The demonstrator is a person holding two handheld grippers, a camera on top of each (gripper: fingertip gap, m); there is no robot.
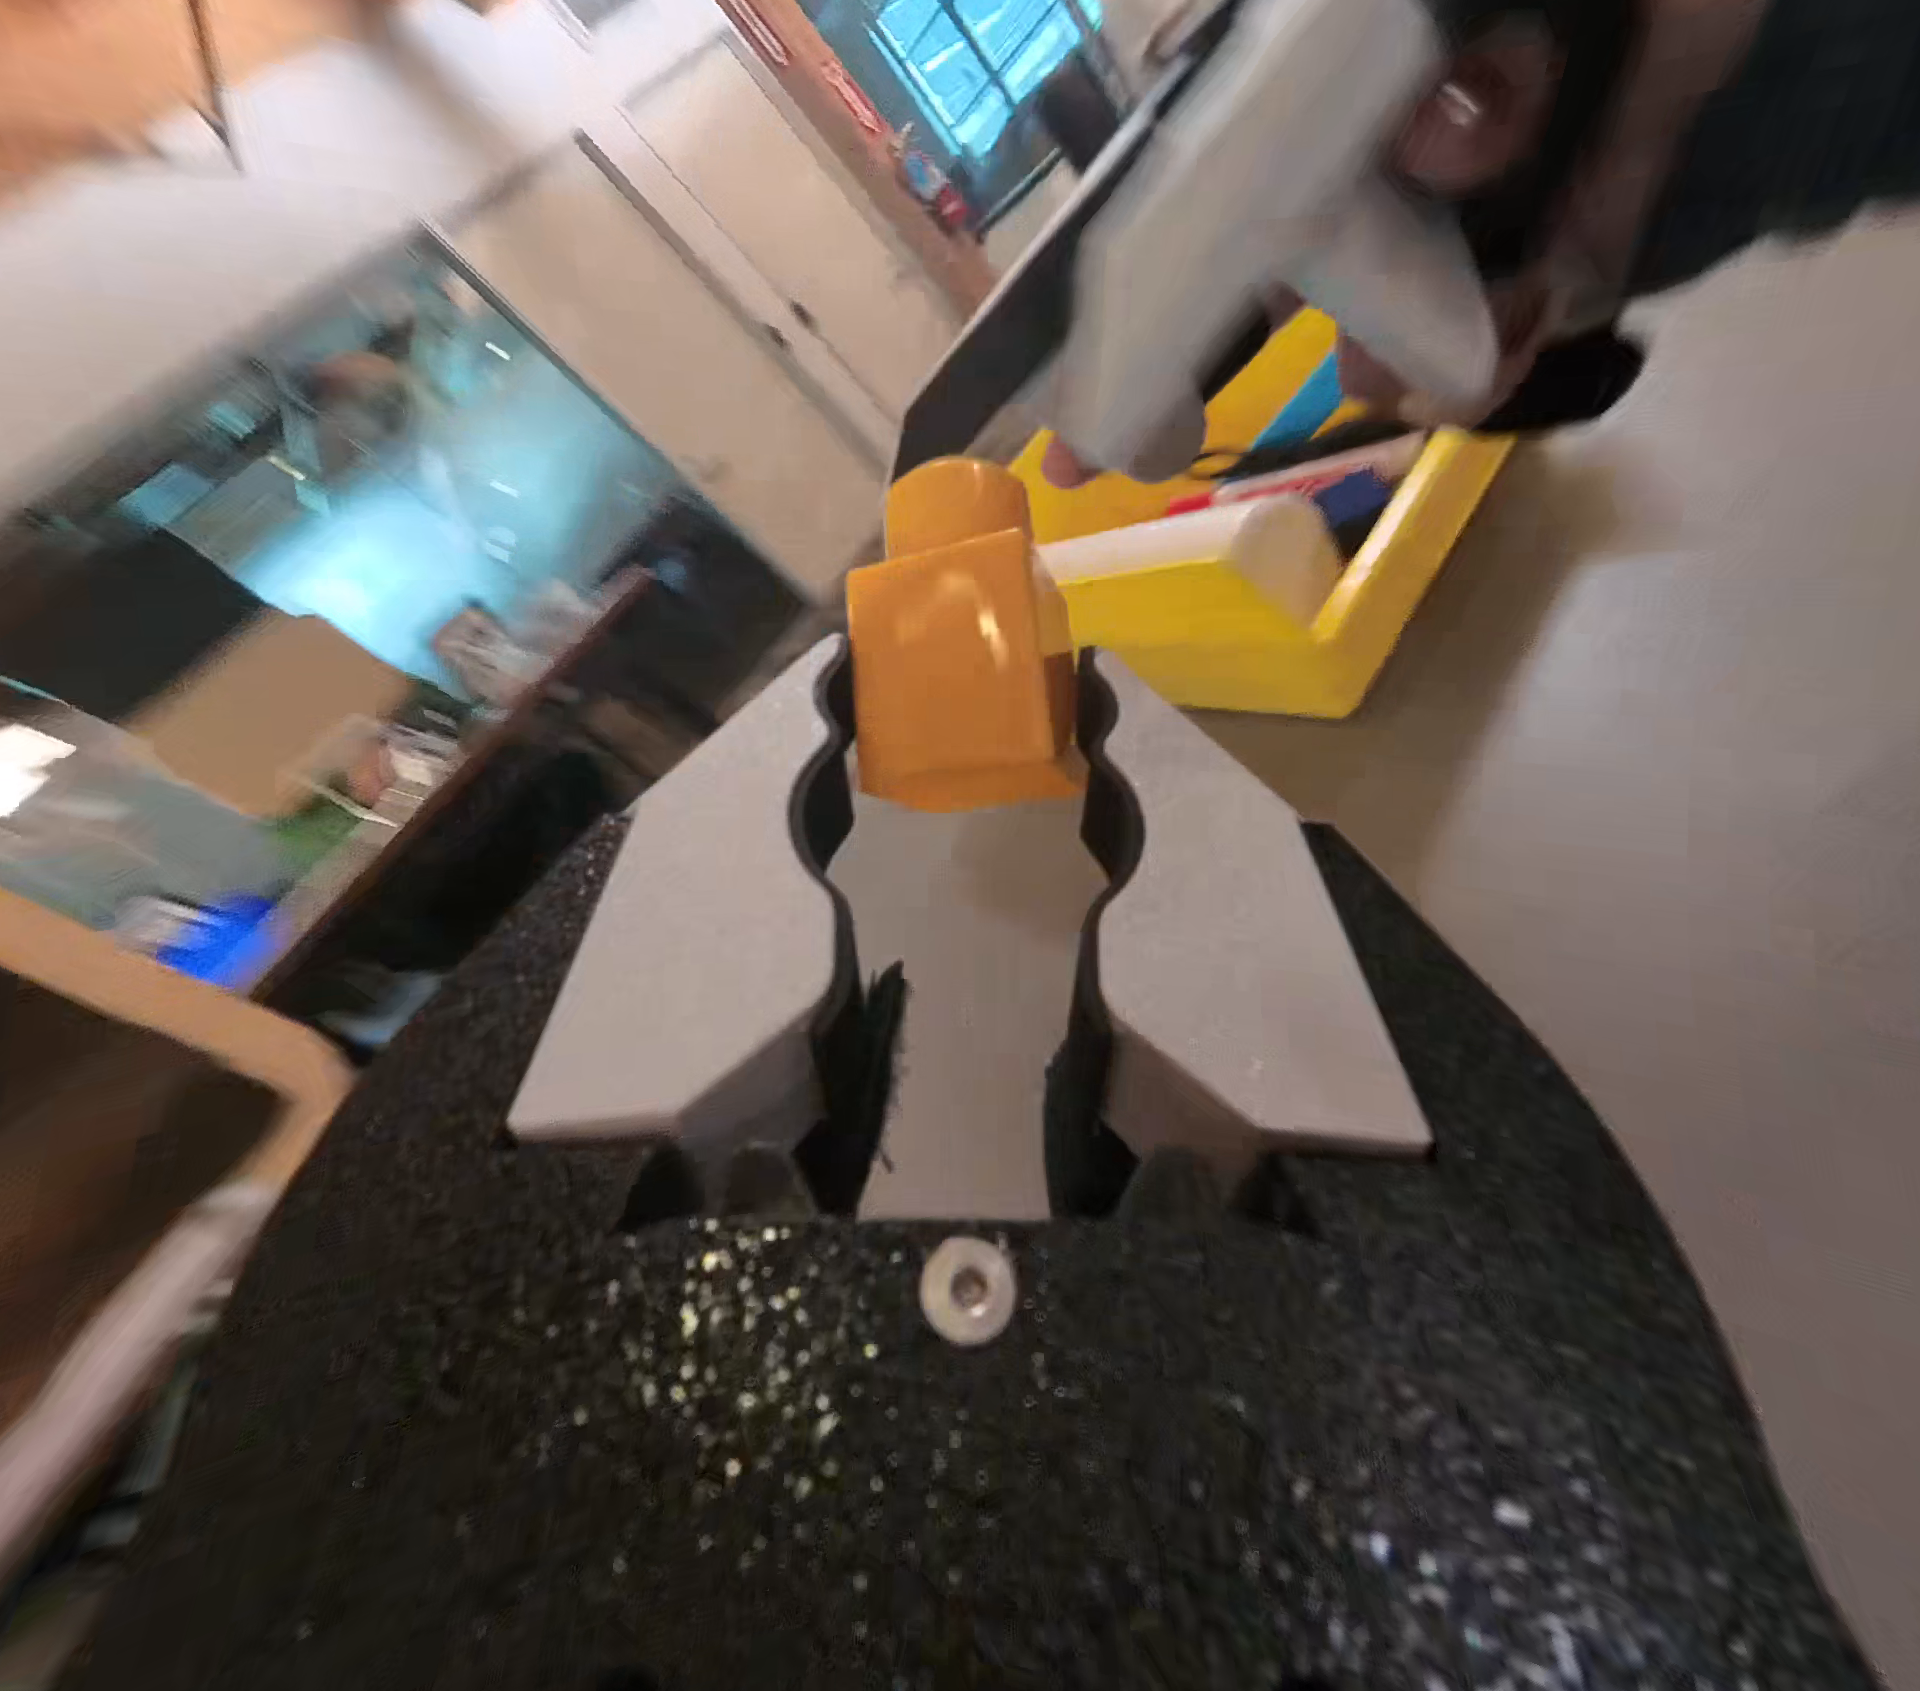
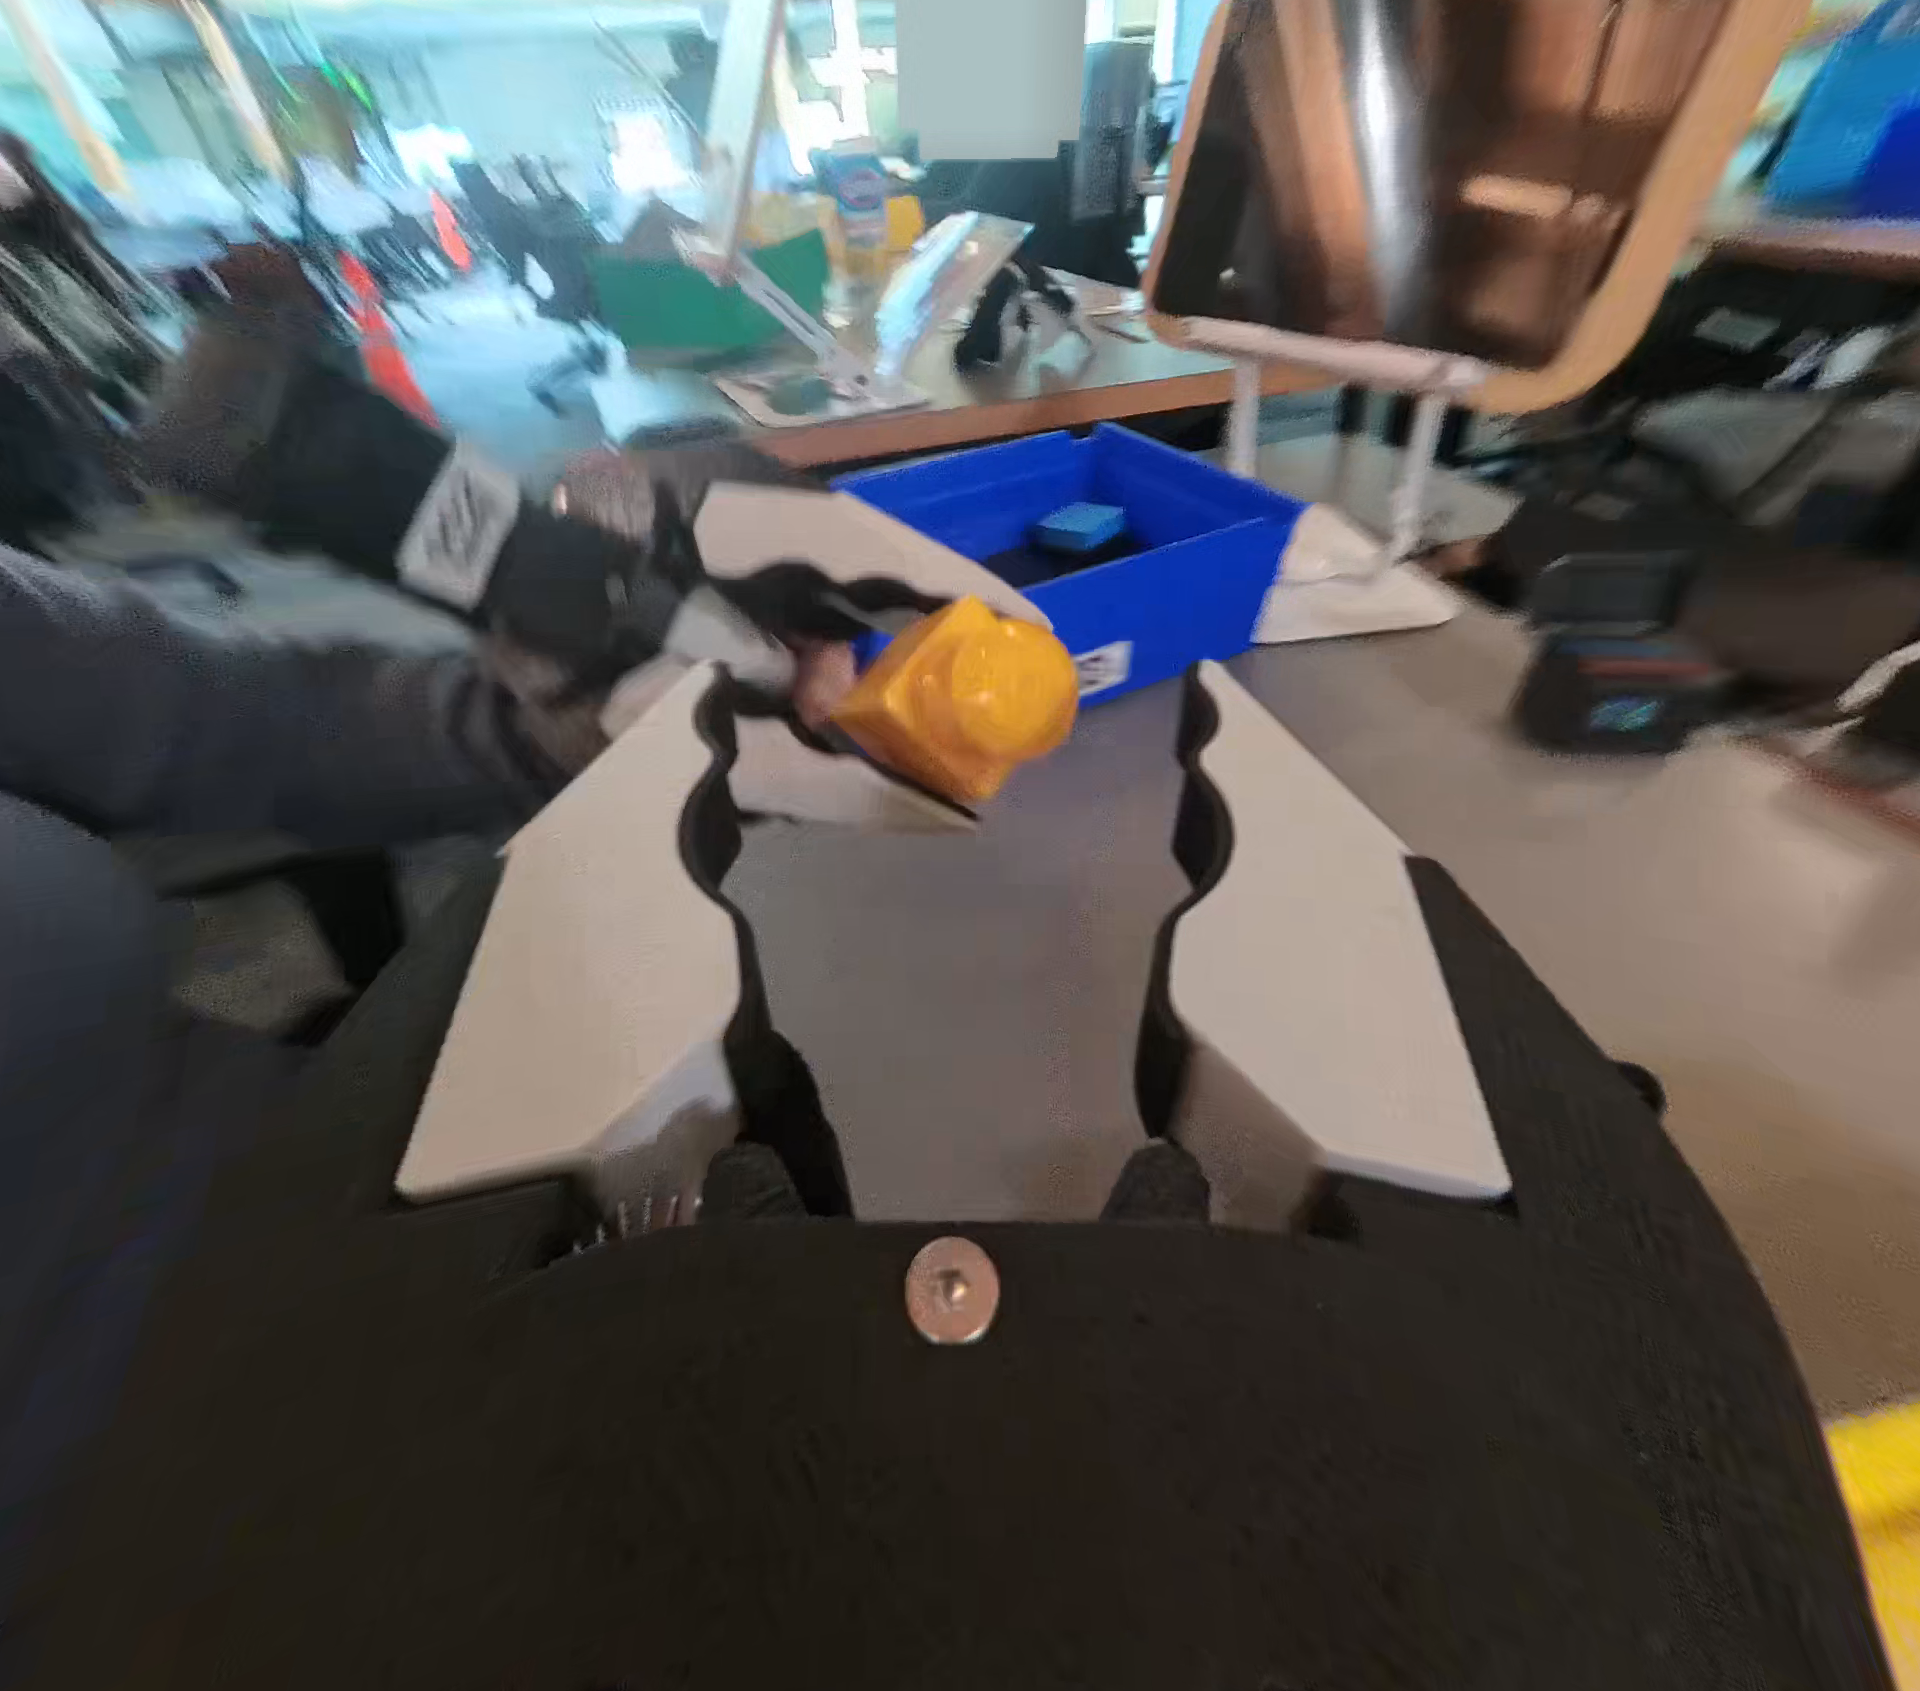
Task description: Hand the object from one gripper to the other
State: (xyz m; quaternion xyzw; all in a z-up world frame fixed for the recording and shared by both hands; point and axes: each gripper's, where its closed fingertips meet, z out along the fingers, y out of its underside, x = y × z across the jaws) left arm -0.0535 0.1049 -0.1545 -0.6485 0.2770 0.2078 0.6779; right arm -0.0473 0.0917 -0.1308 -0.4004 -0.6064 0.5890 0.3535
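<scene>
Handover midway — left claw [image 1: 961,685] pinches the orange block [image 1: 951,675] at its tips, right claw [image 2: 951,706] gapes (empty) just short — judged next: straddle, then close.

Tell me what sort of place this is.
Probably a shared workshop or lab office. Cluttered work desks stand behind the grey table, which carries a blue parts bin and a yellow tray; large windows and cabinets line the far wall.
</scene>
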